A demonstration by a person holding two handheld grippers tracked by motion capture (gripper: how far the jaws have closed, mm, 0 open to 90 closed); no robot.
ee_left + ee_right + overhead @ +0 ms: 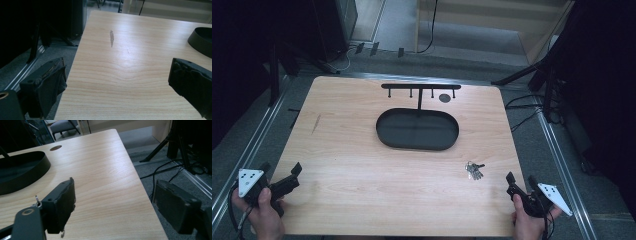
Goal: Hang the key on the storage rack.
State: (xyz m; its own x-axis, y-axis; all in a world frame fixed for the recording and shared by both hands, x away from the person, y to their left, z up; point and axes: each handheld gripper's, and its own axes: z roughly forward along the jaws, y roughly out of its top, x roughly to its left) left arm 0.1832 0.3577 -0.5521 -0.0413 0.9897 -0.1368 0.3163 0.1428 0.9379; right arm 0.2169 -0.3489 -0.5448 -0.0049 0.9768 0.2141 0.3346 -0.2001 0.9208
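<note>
Keys (474, 170) just beside oval tray (384, 137).

The keys (474, 170) are too small to count; tray (201, 41) is cropped.

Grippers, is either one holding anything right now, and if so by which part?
Nothing is held. The left gripper and the right gripper are both open with nothing between the jaws. The keys lie untouched on the table.
</note>
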